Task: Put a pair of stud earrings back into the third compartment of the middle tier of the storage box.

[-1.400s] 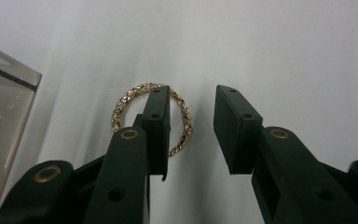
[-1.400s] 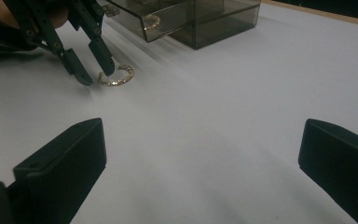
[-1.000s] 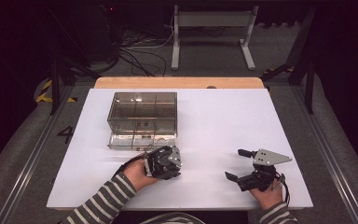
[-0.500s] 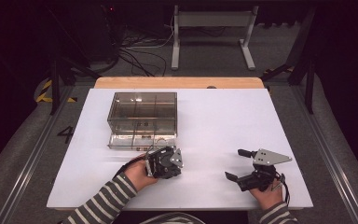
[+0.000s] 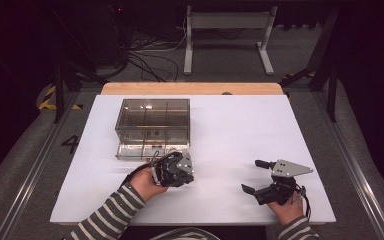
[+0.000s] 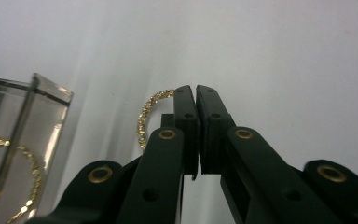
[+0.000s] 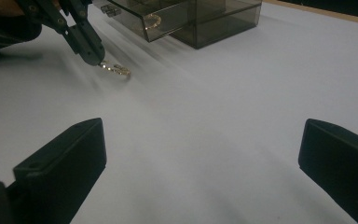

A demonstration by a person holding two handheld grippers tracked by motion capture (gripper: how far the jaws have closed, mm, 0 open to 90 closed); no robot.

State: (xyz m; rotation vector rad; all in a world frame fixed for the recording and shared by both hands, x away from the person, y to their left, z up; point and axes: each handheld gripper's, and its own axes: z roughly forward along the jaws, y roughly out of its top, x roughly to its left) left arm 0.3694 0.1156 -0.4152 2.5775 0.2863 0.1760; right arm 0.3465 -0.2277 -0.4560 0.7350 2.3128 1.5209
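My left gripper (image 5: 176,169) lies on the white table (image 5: 230,130) just in front of the open drawer (image 5: 140,151) of a clear smoky organizer box (image 5: 152,120). Its jaws are pressed together in the left gripper view, pinching the edge of a gold chain bracelet (image 6: 145,119) that arcs off to their left. The right gripper view shows the same left gripper (image 7: 93,57) with the bracelet (image 7: 117,70) at its tips, resting on the table. My right gripper (image 5: 251,175) rests at the front right, wide open with nothing between its jaws (image 7: 200,163).
Another gold bracelet (image 6: 14,158) lies inside the drawer, whose clear corner (image 6: 46,95) stands close to my left jaws. The box is divided into compartments. A wooden strip (image 5: 192,88) runs along the table's far edge.
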